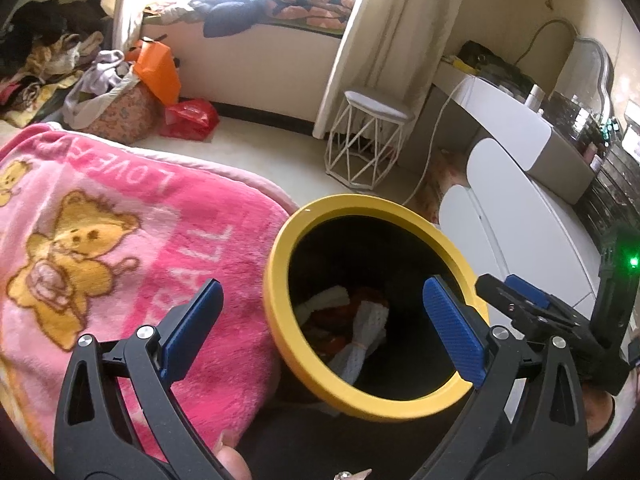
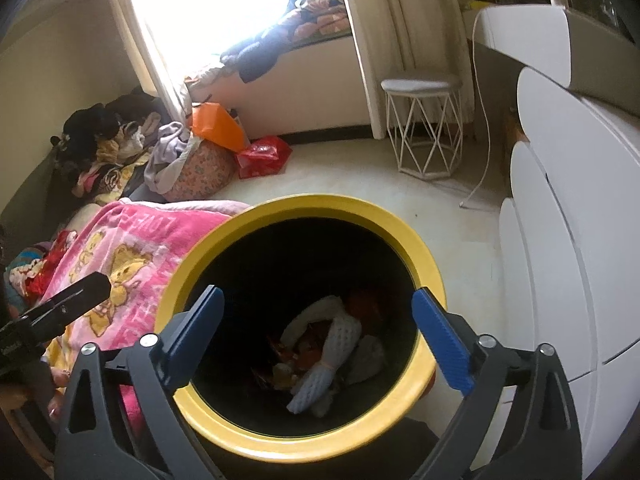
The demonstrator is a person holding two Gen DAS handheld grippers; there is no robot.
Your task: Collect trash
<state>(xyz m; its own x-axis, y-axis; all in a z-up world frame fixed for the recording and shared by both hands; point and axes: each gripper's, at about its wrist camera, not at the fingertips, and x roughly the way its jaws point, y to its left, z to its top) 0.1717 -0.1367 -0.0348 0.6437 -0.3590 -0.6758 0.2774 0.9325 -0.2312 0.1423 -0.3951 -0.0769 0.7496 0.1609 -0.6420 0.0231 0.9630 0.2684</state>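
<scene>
A round bin with a yellow rim (image 1: pixel 280 264) (image 2: pixel 424 256) and a black inside stands on the floor beside the bed. Trash lies at its bottom: a white foam net sleeve (image 1: pixel 366 336) (image 2: pixel 332 356) and orange wrappers (image 2: pixel 304 350). My left gripper (image 1: pixel 324 328) is open and empty, above the bin's left side and the blanket's edge. My right gripper (image 2: pixel 320 336) is open and empty, straight above the bin's mouth. The right gripper's body also shows in the left wrist view (image 1: pixel 560 324).
A pink teddy-bear blanket (image 1: pixel 100 240) (image 2: pixel 128 248) covers the bed left of the bin. White drawers (image 1: pixel 520 216) (image 2: pixel 568 240) stand at the right. A white wire stool (image 1: pixel 368 140) (image 2: pixel 426 128), a red bag (image 1: pixel 188 118) (image 2: pixel 262 156) and piled clothes (image 1: pixel 52 64) lie farther back.
</scene>
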